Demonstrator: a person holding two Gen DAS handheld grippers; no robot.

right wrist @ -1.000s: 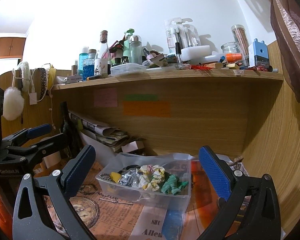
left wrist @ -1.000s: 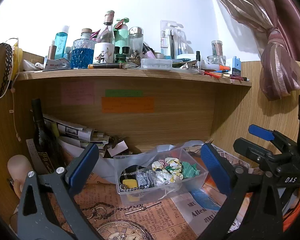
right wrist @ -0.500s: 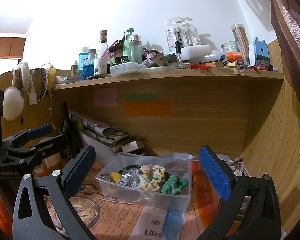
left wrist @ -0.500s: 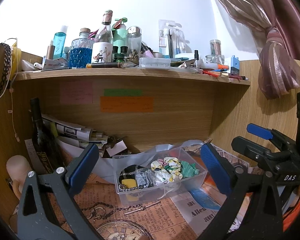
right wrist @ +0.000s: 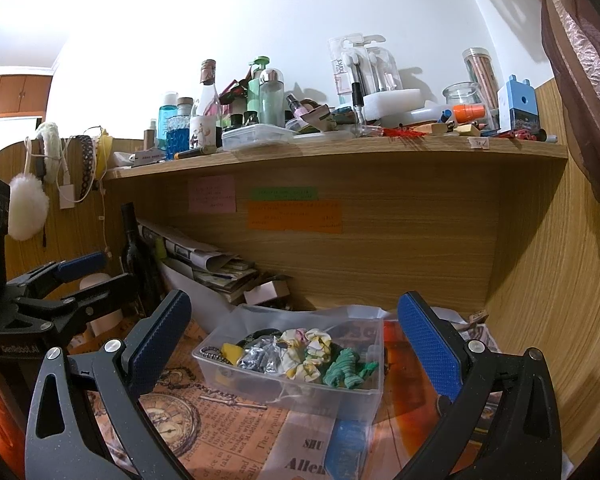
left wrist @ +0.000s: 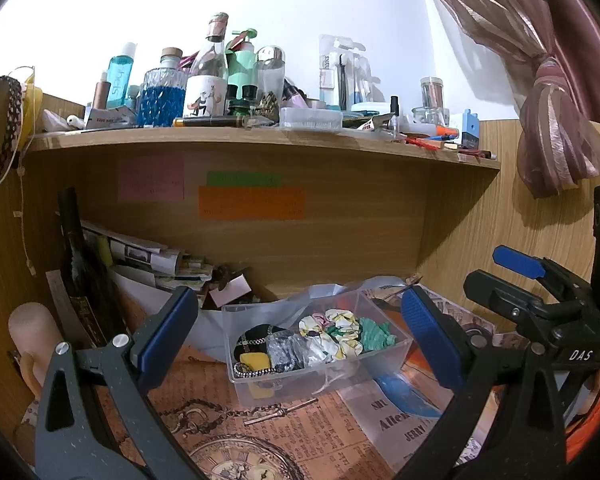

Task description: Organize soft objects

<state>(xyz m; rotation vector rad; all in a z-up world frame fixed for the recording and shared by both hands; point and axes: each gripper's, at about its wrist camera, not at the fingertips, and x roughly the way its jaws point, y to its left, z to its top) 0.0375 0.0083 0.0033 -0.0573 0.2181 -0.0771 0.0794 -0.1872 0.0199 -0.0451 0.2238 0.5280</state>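
Observation:
A clear plastic bin (left wrist: pixel 396 354) stands on the printed paper under the shelf. It holds soft scrunchies: a green one (left wrist: pixel 374 332), a white floral one (left wrist: pixel 336 330), a silver one (left wrist: pixel 290 354) and a black one with a chain (left wrist: pixel 254 340). The bin also shows in the right wrist view (right wrist: pixel 364 394), with the green scrunchie (right wrist: pixel 346 368) at its right. My left gripper (left wrist: pixel 300 340) is open and empty, short of the bin. My right gripper (right wrist: pixel 294 346) is open and empty, also short of it.
A wooden shelf (right wrist: pixel 340 148) above carries several bottles and jars. A dark wine bottle (left wrist: pixel 80 264) and stacked newspapers (left wrist: pixel 148 256) lean at the back left. Wooden walls close in left and right. A curtain (left wrist: pixel 556 148) hangs at the right.
Both views have shifted very slightly; the bin and its contents have not moved. Both grippers stay open.

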